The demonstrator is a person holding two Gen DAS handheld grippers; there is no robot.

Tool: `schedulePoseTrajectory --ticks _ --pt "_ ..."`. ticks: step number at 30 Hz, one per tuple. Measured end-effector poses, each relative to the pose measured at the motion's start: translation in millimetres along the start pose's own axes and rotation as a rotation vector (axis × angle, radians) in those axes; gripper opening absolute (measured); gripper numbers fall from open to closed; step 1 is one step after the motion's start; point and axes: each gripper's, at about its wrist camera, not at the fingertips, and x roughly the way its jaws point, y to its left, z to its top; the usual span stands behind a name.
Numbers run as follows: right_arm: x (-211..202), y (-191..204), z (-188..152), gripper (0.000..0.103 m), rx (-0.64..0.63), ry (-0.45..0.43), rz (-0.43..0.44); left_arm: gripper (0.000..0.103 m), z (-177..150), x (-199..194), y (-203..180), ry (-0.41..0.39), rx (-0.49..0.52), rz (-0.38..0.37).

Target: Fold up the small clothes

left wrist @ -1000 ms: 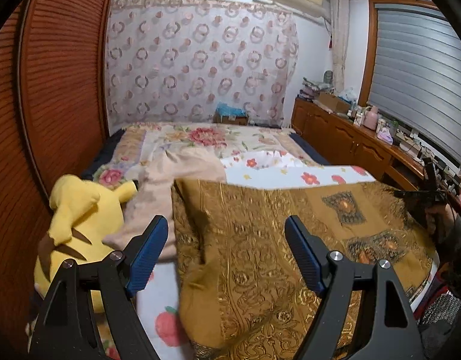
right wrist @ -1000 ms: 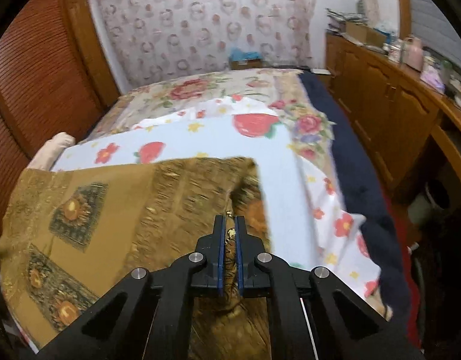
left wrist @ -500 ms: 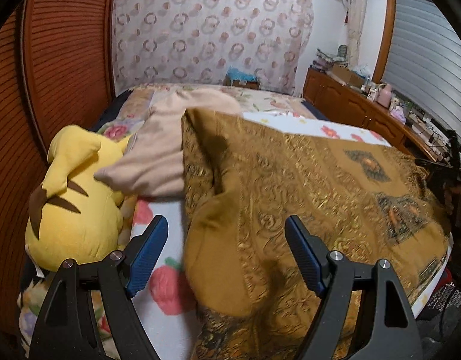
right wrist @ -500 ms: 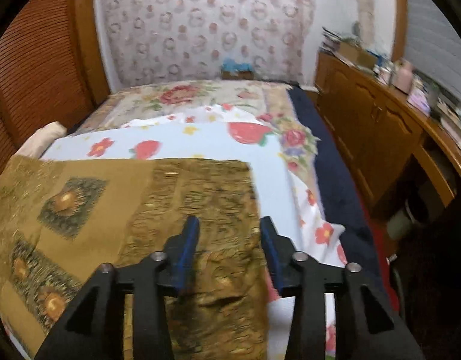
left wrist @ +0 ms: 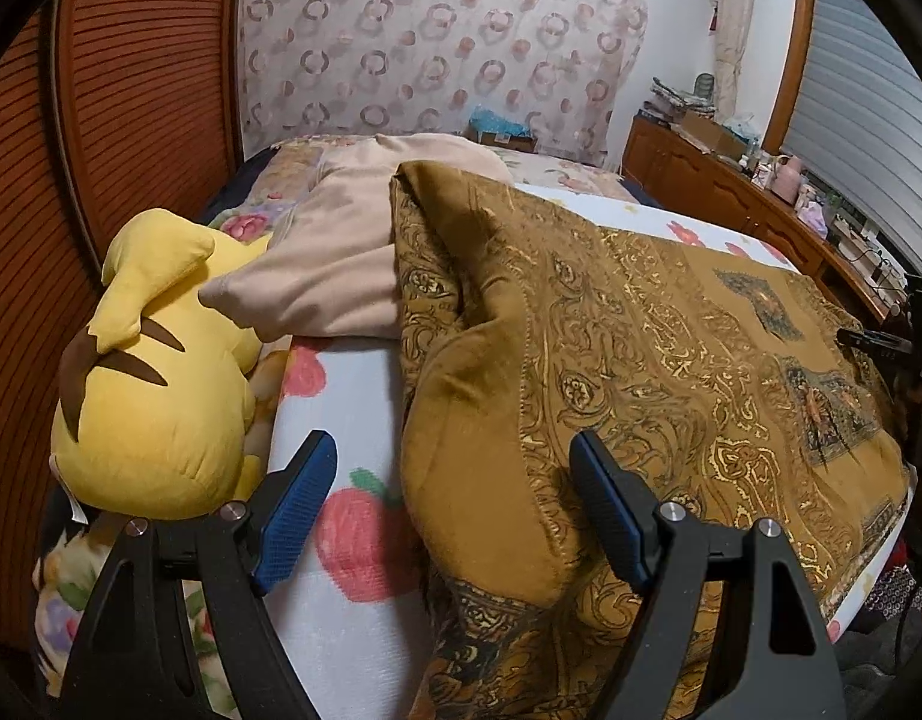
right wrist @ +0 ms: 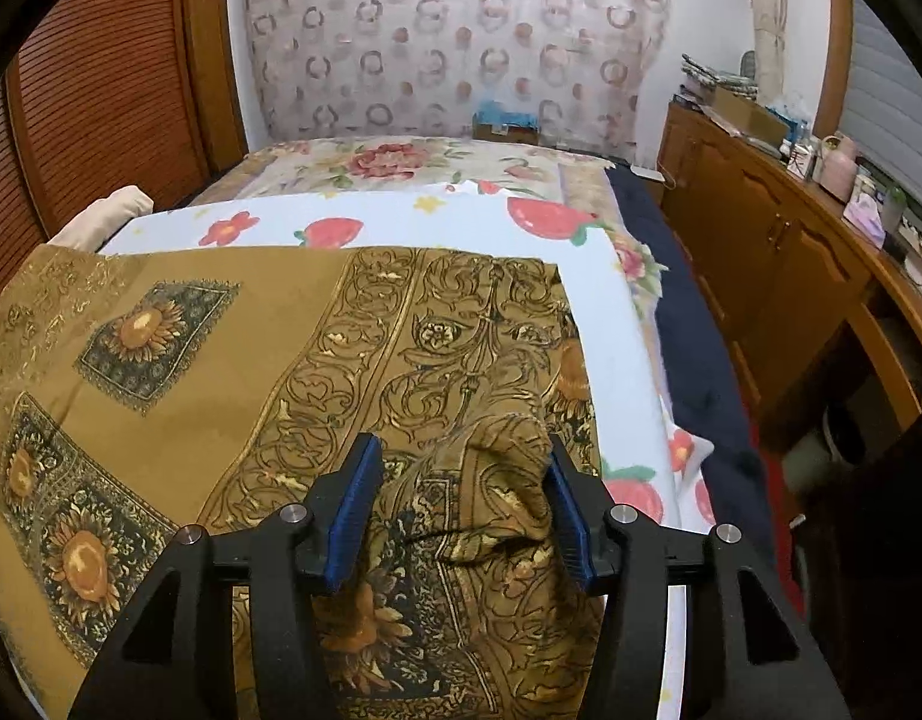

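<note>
Currently | golden patterned scarf (right wrist: 269, 360) on bed | left gripper (left wrist: 455, 507), right gripper (right wrist: 458, 504) both agape, unladen | advice: pinch matching corners, tension even.

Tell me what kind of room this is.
A bedroom in a home, most likely. A bed with floral and strawberry covers fills the middle, a yellow plush toy lies at its edge, and a cluttered wooden cabinet runs beside it under a shuttered window.
</note>
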Motion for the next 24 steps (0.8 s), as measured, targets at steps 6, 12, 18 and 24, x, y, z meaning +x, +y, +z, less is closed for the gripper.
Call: schedulePoseTrajectory --ticks 6,12,18,24 --pt "4.5 0.9 4.2 0.061 -0.007 0.025 0.010 0.081 -1.2 5.3 -0.7 0.017 0.000 0.005" --pt "7.0 6.9 6.9 0.071 -0.038 0.037 0.009 0.081 -1.5 10.8 1.7 0.033 0.000 0.005" --pt "6.5 8.1 7.2 0.079 -0.050 0.043 0.024 0.080 -3.3 16.8 2.1 0.057 -0.007 0.003" --pt "7.2 9.7 6.9 0.082 -0.055 0.046 0.022 0.057 -3.4 15.9 1.3 0.062 0.007 -0.004"
